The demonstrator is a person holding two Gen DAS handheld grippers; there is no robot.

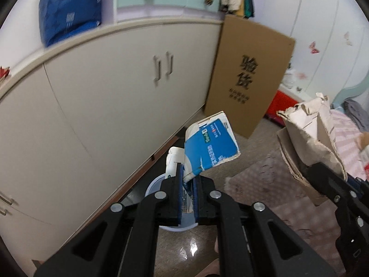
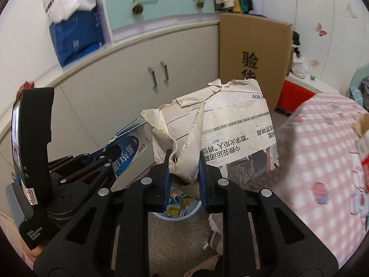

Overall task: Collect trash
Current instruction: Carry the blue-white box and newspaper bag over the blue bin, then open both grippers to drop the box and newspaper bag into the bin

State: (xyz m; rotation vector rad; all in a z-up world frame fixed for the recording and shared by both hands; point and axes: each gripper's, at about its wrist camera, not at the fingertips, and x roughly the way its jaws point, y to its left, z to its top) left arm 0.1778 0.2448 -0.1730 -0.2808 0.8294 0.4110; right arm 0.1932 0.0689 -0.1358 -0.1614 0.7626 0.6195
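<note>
My left gripper (image 1: 188,173) is shut on a torn blue and white carton (image 1: 211,145), which sticks up past the fingertips. Below it on the floor stands a pale blue bin (image 1: 153,185), mostly hidden by the jaws. My right gripper (image 2: 184,161) is shut on a crumpled, torn newspaper (image 2: 230,133). Under it the same bin (image 2: 180,214) shows several wrappers inside. The left gripper and its carton (image 2: 129,154) appear at the left of the right wrist view; the newspaper (image 1: 316,133) appears at the right of the left wrist view.
A cream cabinet (image 1: 103,92) with two handles runs along the left. A flat cardboard box (image 1: 249,73) leans against its end. A bed with a pink checked cover (image 2: 322,157) fills the right. A pinkish rug (image 1: 265,184) lies on the tiled floor.
</note>
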